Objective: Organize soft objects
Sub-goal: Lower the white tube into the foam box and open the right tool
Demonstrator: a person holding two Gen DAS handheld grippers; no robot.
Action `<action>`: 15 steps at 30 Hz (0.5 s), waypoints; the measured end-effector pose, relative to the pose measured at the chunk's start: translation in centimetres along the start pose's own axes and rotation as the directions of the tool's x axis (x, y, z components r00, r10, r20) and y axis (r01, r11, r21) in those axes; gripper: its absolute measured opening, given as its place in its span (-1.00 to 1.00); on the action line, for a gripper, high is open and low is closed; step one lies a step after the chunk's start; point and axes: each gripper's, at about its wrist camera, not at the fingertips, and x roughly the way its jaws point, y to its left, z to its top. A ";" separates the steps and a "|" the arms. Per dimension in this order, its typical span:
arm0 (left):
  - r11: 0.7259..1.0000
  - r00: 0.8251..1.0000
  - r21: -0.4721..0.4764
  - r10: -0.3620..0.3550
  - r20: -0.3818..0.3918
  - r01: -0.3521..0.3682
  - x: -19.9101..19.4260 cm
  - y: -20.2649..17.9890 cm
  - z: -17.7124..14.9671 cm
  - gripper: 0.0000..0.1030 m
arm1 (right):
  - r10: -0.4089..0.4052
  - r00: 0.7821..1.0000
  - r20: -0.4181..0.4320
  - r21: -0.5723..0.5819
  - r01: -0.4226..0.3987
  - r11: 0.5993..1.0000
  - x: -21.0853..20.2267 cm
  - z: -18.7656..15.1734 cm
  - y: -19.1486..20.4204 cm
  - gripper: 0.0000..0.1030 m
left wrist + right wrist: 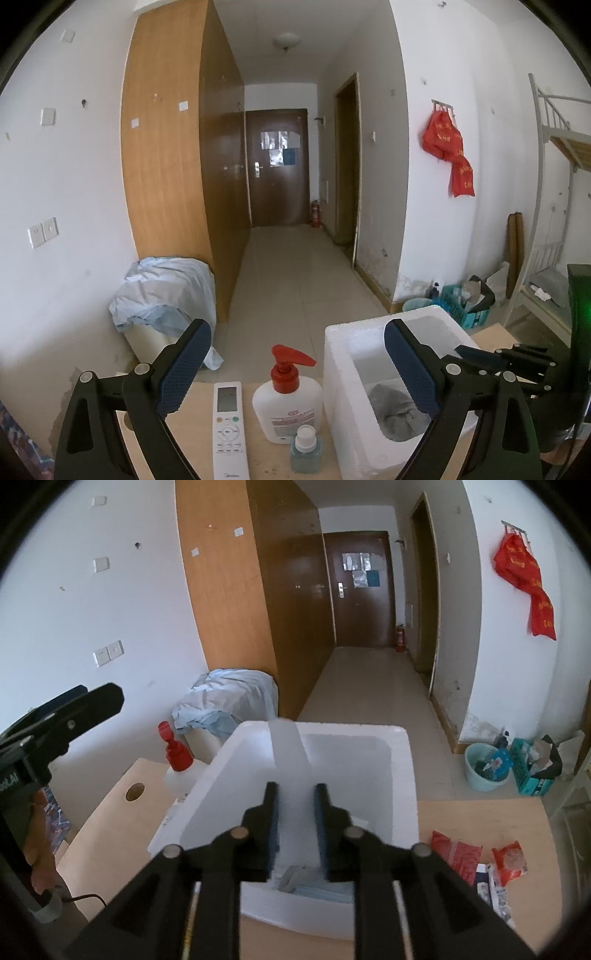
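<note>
A white foam box [341, 365] stands on the wooden table [192, 443]; a grey soft cloth [397, 410] lies inside it. My left gripper [295, 354] is open and empty, left of and above the box. In the right wrist view my right gripper [295, 808] hangs over the same foam box [402, 775], its jaws a narrow gap apart with nothing between them. Below it in the box lie a grey cloth [291, 878] and a light blue soft item [328, 891]. The left gripper's finger [92, 701] shows at the left.
On the table left of the box are a white remote [228, 424], a pump bottle with red top [288, 395] and a small clear bottle [306, 454]. Red snack packets [456, 854] lie on the table [461, 812] right of the box. A cloth-covered bin [166, 291] stands on the floor.
</note>
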 end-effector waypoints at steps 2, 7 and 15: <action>1.000 1.000 -0.001 0.001 0.003 -0.001 -0.1 0.1 0.0 0.85 | -0.005 1.000 0.008 -0.003 0.005 1.000 -0.1 0.1 0.1 -0.49; 1.000 1.000 -0.002 -0.013 0.001 0.013 -0.1 0.2 0.0 0.85 | -0.025 1.000 0.015 -0.010 0.026 1.000 -0.2 0.0 0.3 0.25; 1.000 1.000 0.003 -0.019 -0.002 0.019 -0.1 -0.2 0.4 0.85 | -0.036 0.999 0.013 -0.016 0.036 0.999 -0.2 0.2 0.6 0.44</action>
